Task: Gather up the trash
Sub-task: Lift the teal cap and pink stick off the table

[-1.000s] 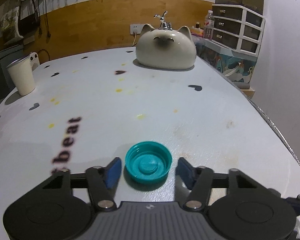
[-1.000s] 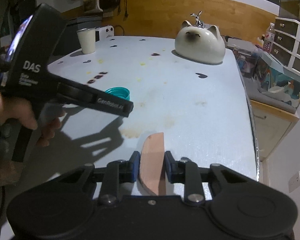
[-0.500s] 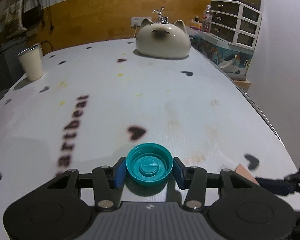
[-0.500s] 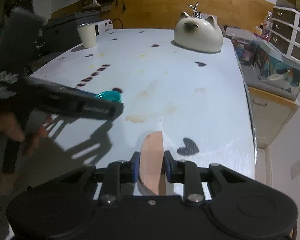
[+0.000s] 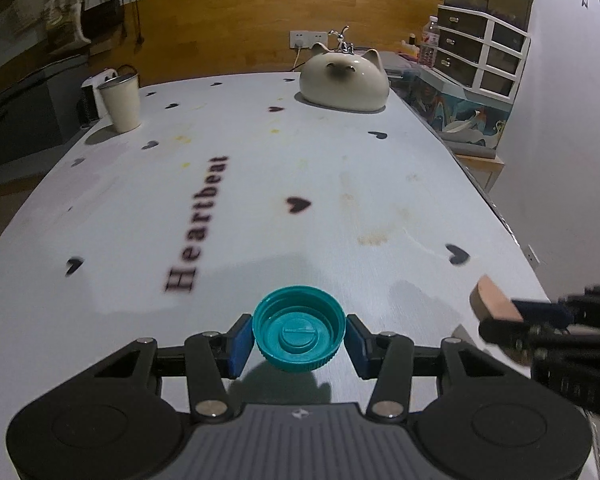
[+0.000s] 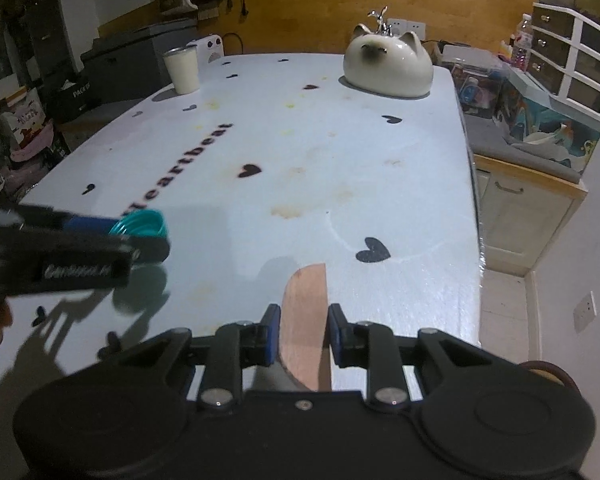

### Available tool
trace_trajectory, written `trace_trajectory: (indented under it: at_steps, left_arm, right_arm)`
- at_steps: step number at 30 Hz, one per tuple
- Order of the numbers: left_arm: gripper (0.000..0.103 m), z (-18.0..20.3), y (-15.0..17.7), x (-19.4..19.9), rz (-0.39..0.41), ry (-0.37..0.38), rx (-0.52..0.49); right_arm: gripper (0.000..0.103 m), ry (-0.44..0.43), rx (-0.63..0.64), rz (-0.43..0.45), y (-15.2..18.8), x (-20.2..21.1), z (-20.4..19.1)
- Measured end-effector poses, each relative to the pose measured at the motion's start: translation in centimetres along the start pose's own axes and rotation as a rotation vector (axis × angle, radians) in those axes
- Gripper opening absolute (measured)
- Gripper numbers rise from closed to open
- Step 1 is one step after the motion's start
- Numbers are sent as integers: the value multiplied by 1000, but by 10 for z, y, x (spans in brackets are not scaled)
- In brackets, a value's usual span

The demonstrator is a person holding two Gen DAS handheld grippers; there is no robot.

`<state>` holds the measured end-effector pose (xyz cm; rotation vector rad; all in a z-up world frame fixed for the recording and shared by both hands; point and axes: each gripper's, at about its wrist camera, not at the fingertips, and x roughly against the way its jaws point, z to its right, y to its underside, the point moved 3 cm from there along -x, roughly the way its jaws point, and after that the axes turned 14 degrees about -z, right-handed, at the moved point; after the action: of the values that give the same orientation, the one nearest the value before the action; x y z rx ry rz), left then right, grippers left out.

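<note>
With both claws already loaded, the picking-up part of the job looks done for these two pieces. The left gripper (image 5: 299,338) has its blue pads closed against the sides of a teal bottle cap (image 5: 299,328), which sits open side up between them; its shadow on the table (image 5: 340,152) below suggests it is lifted clear of the surface. The right gripper (image 6: 302,338) is clamped narrowly on a flat pinkish-brown scrap (image 6: 304,320), perhaps a piece of card or wood, which sticks out forward past the pads and hangs above the table's near edge. From the left camera the same scrap shows at the right, held in the dark jaws. No other loose litter shows on the tabletop; what stands there is a cream cup (image 5: 121,102) and a cat-shaped ornament (image 5: 345,85) at the far end, plus stains. No bin is in view, so dropping both pieces off remains, by my judgement.
</note>
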<state>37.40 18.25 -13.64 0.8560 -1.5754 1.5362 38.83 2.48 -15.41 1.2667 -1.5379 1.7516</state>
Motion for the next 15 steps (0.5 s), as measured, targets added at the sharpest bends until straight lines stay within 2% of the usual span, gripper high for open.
trace_trajectory:
  at_steps: [15]
  left_arm:
    - [50,11,54,85,54,-18,43]
  right_arm:
    - [26,9,4,67,33,75,-9]
